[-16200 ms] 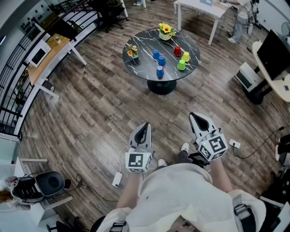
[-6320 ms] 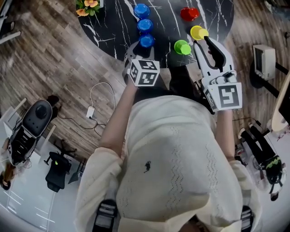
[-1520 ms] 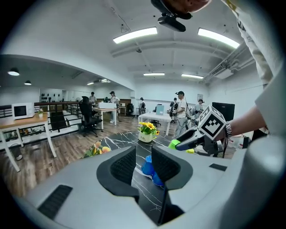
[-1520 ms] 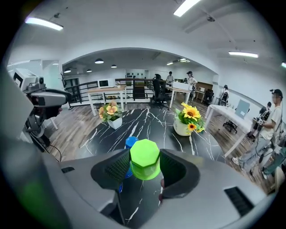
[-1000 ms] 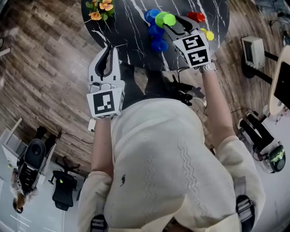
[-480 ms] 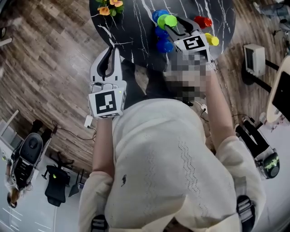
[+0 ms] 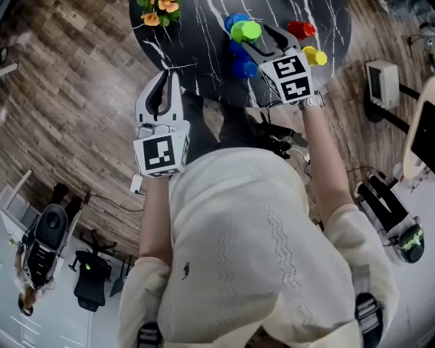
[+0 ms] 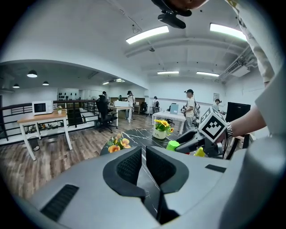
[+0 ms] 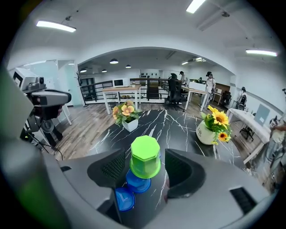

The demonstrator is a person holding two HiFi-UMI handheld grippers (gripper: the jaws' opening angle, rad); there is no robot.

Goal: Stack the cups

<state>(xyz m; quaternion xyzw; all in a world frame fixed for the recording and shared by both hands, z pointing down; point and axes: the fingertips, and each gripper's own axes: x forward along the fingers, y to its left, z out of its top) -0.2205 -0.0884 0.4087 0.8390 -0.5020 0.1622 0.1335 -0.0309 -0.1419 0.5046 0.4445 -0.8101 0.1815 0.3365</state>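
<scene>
A black marble table [image 7: 194, 47] carries an orange flower pot [image 7: 160, 8] and a sunflower vase [image 9: 208, 132], over wood floor [image 7: 75, 102]

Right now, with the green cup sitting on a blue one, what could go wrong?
The fingers of the right gripper have just been opening, with the green cup between them atop a blue cup. Drawn back crookedly, a finger might clip it and tip it off. The yellow cup and red cup stand close beside that gripper; a sideways swing could knock them.
</scene>
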